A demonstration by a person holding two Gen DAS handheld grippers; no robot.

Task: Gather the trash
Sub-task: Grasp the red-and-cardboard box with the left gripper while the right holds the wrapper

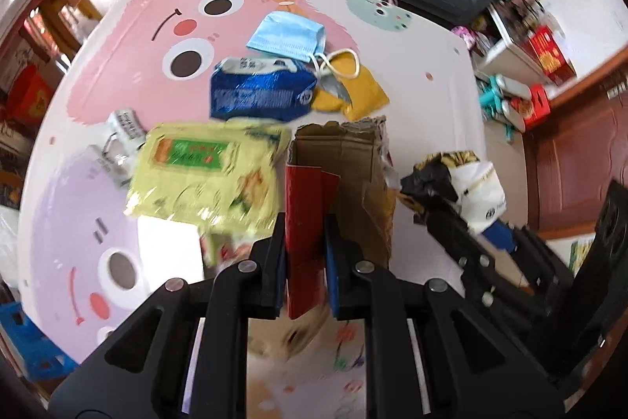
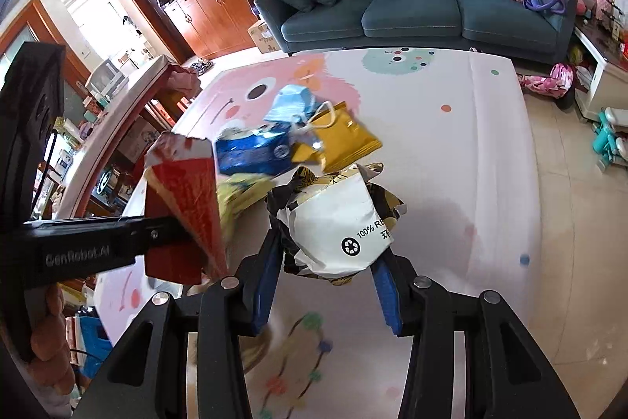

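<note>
While the left gripper [image 1: 305,238] is clamped on the red wall of a torn cardboard box [image 1: 341,163], its jaws nearly together with only the flap between them, the right gripper [image 2: 327,262] holds a crumpled white-and-black bag [image 2: 333,222] between jaws set moderately apart. The left wrist view shows the box's open brown interior and, on the cartoon-printed play mat [image 1: 412,38] beyond, a yellow-green wrapper [image 1: 204,175] just beside the box, a blue packet [image 1: 259,89], a yellow pouch [image 1: 353,93] and a blue face mask [image 1: 286,34]. The right wrist view shows instead the box's red outer face at left, the recycling mark on the bag, and part of the hand [image 2: 51,332] on the left tool; the yellow-green wrapper is largely hidden there.
</note>
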